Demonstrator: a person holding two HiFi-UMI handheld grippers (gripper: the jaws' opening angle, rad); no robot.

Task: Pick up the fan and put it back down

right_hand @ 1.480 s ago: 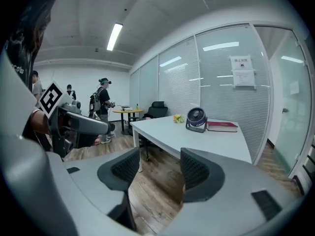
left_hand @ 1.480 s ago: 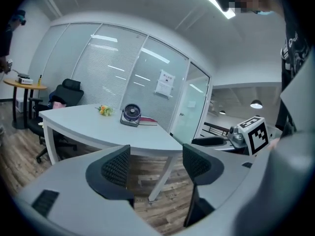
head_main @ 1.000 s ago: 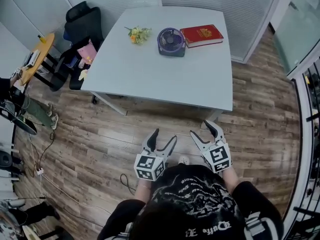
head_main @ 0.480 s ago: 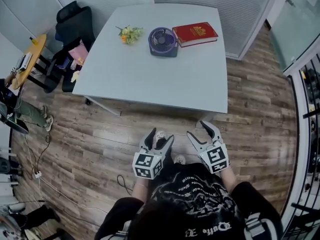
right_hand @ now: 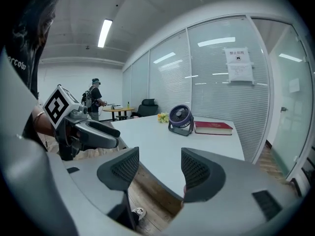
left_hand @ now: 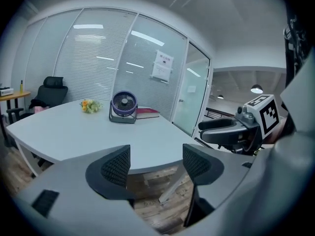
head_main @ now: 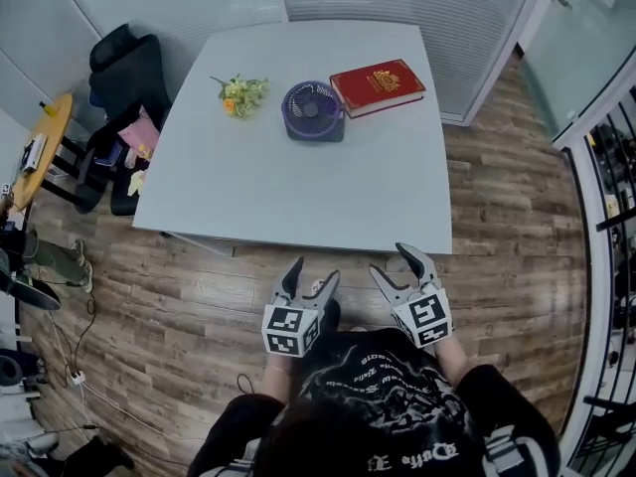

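Since a second ago, left gripper [head_main: 314, 271] and right gripper [head_main: 393, 262] have been carried forward to the table [head_main: 298, 197]. Its near edge, well ahead of the tips then, is now just ahead of them in the head view. Fan, book and flowers are unchanged in their places on the tabletop.

Largest first:
- Wood floor [head_main: 189, 296]: seen under and around the table, and through the gap of each gripper.
- Table: pale grey, mostly bare. All three items are grouped on the far half.
- Black office chair [head_main: 124, 58]: parked at the far left corner of the table.
- Grippers: held side by side at the near edge, above the floor and not over the tabletop. Both sets of jaws are spread apart and nothing is gripped. Only the table edge and floor are framed between the pads in each gripper view.
- Red book [head_main: 378, 86]: laid flat at the far right, near the far edge.
- Fan [head_main: 313, 112]: purple, stood upright on its base between the flowers and the book. It is just beside the book's near left corner, and contact there cannot be told. It is well apart from both grippers and untouched.
- Flowers [head_main: 238, 93]: small yellow bunch laid left of the fan, close but apart.
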